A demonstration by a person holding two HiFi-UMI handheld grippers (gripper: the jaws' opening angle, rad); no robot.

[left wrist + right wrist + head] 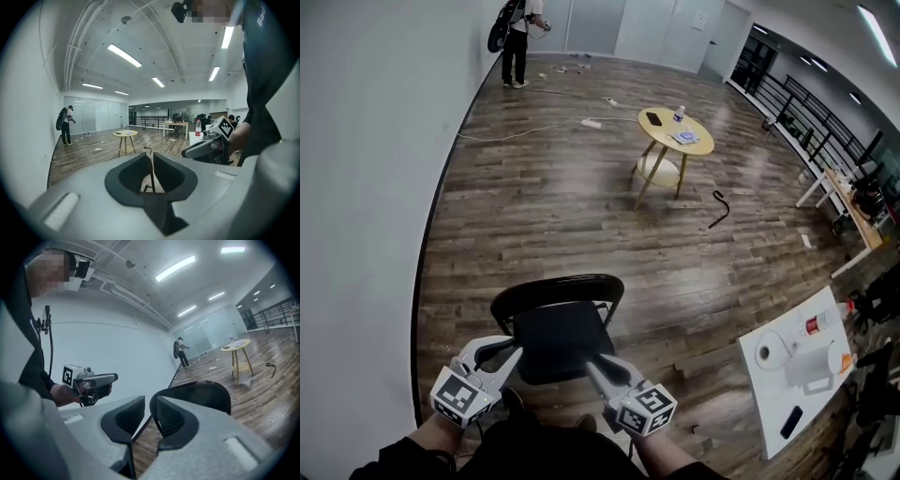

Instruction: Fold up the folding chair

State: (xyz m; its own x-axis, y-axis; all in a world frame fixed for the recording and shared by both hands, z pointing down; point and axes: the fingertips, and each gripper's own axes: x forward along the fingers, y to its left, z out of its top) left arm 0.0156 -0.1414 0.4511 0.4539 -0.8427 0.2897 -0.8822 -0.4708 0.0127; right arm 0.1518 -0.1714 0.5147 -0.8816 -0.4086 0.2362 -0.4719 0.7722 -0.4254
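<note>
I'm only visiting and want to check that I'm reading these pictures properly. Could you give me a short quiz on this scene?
1. True or false: the folding chair is already folded flat.
2. Where are the left gripper and right gripper? A) either side of the chair's seat; B) both on top of its backrest; C) both underneath it.
3. What colour is the chair?
Key: 1 false; 2 A; 3 black.

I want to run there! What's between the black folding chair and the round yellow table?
Just bare wooden floor, seen in the head view between the folding chair and the round table.
</note>
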